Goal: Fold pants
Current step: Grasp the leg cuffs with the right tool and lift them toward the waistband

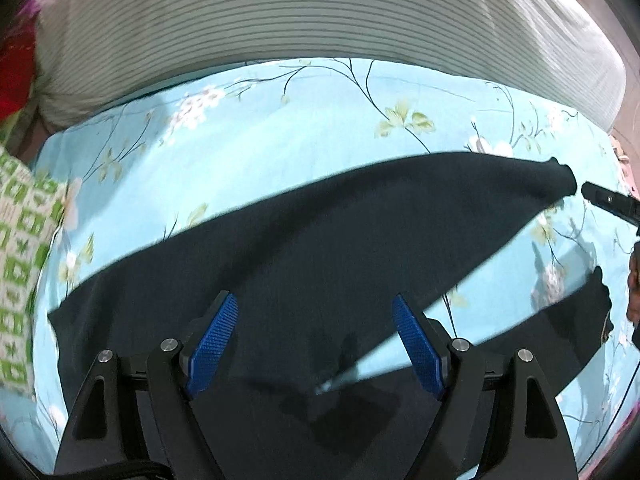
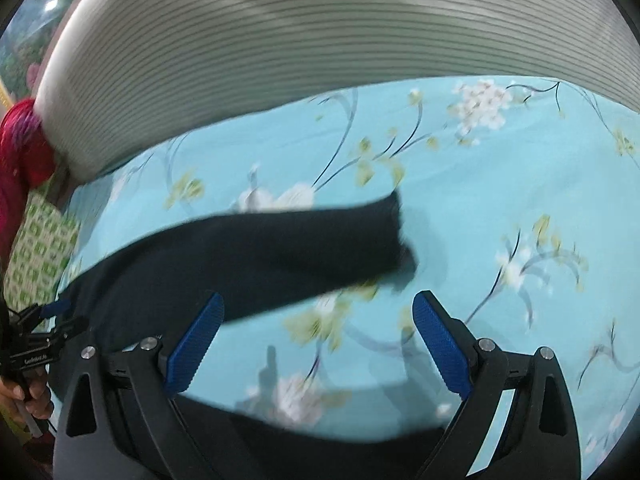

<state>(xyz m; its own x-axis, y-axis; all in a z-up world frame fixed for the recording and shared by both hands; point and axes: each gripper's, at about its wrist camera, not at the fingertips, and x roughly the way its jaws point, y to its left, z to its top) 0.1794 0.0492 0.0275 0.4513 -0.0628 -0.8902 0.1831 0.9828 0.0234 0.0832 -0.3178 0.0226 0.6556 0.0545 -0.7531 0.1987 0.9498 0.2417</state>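
Dark navy pants (image 1: 304, 240) spread flat on a bed sheet (image 1: 248, 152), light blue with a floral print, legs fanning apart toward the cuffs, striped grey-white bedding (image 1: 280, 12) behind. Left tongs (image 1: 316, 340) wide open over the upper part of the pants, blue pads empty; right tongs (image 2: 316, 344) likewise spread, gripping nothing, above bare sheet between the two legs. Green-patterned pillow (image 1: 20, 264) at the left edge.

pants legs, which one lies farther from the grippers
The upper leg, ending in a cuff near the striped bedding. The other leg runs along the near edge, beside the left gripper.
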